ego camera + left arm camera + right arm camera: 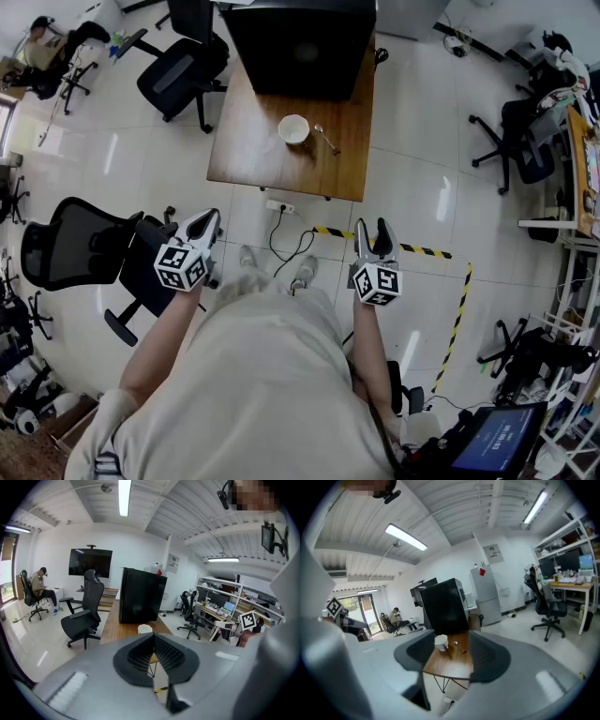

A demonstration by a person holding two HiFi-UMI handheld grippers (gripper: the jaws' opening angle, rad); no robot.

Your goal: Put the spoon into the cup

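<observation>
Both grippers hang in front of the person's chest, well short of the work. The right gripper (372,230) has its jaws spread wide with nothing between them; its own view looks straight through the gap at the tabletop. The left gripper (206,220) has its jaws drawn together at the tips, with nothing between them.

Ahead lies the near edge of the wooden table (253,141), and on it stands the white cup (294,128), upright, mouth open, well apart from either tool. The spoon (326,139) lies flat on the wood just beside the cup on the right-hand side, close to it but, as far as I can make out, not touching. Its long axis runs on a slant: one end sits level with the cup, and the other trails away from the cup, rightward and back toward the person. It is too small here to be sure, but the end by the cup looks like the bowl. Behind the cup, on the far half of the table, stands a large black box (300,42).

Since the spoon lies on the cup's right, the open right gripper is the nearer tool. I judge that it should reach forward for the trailing handle end, closing across the spoon's slant.
</observation>
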